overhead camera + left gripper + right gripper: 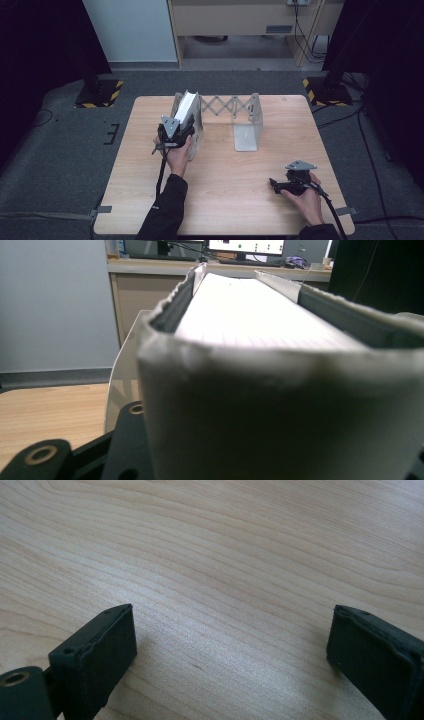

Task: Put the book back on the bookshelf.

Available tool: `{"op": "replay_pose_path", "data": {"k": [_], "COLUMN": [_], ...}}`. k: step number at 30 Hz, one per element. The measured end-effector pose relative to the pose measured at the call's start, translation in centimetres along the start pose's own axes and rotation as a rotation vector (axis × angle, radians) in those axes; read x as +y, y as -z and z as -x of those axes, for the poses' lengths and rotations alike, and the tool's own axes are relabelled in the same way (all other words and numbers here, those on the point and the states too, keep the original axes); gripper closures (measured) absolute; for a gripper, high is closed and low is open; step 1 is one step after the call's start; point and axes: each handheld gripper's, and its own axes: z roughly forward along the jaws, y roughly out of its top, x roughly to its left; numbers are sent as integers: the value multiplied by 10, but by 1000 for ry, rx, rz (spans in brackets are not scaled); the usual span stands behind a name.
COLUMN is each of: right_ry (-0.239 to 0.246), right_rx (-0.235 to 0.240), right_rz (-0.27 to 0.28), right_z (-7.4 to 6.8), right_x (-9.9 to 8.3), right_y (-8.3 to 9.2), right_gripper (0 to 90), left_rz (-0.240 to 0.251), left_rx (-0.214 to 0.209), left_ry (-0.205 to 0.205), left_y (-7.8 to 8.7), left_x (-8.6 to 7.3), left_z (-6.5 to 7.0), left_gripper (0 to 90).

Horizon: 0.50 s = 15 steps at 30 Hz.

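Note:
A thick white book (186, 107) stands on its edge at the left end of a metal extendable book rack (247, 135), leaning against the rack's left plate (122, 385). My left gripper (186, 129) is shut on the book's near end. In the left gripper view the book's pale spine (280, 410) sits close in front, with the page edges (260, 310) running away behind it. My right gripper (274, 184) rests low at the table's front right, open, with bare wood between its fingertips (232, 630).
The rack's scissor link (225, 106) spans the back of the wooden table (220, 200), and its right plate stands apart with an open gap between the plates. Dark floor, stand bases and cables surround the table. A desk with monitors stands behind.

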Motion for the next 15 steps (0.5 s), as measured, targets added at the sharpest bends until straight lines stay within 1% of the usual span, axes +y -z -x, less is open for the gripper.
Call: {"op": "replay_pose_path", "data": {"k": [2, 3, 4, 5, 6, 7, 8, 9, 10, 12, 15], "right_ry": [-2, -2, -2, -2, -2, -2, -2, -2, -2, -2, -4], "right_rx": [-1, -1, -1, -1, -1, -1, -1, -1, -1, -1, 0], "right_rz": [1, 1, 1, 1, 1, 1, 1, 1, 1, 1, 0], "right_z": [0, 0, 0, 0, 0, 0, 0, 0, 0, 0, 0], "right_x": [0, 0, 0, 0, 0, 0, 0, 0, 0, 0, 0], "right_y": [0, 0, 0, 0, 0, 0, 0, 0, 0, 0, 0], "right_gripper": [61, 61, 61, 61, 61, 61, 61, 61, 61, 61, 61], "left_rz": [-9, -24, -35, -33, -33, -48, -50, -53, -53, -44, -31], "left_rx": [-19, -36, -47, -76, -76, -88, -91, -92, -92, -102, -110], "left_ry": [-12, -8, 1, 26, 26, 25, 28, 34, 34, 44, 40], "left_y": [3, 5, 7, 14, 14, 21, 25, 28, 28, 37, 39], "left_x": [-1, -1, -3, -8, -8, -14, -16, -19, -19, -26, -30], "left_z": [-1, -2, -3, -6, -6, -9, -10, -11, -11, -12, -11], "left_gripper": [486, 478, 470, 463, 458, 456, 456, 456, 457, 460, 469]}}
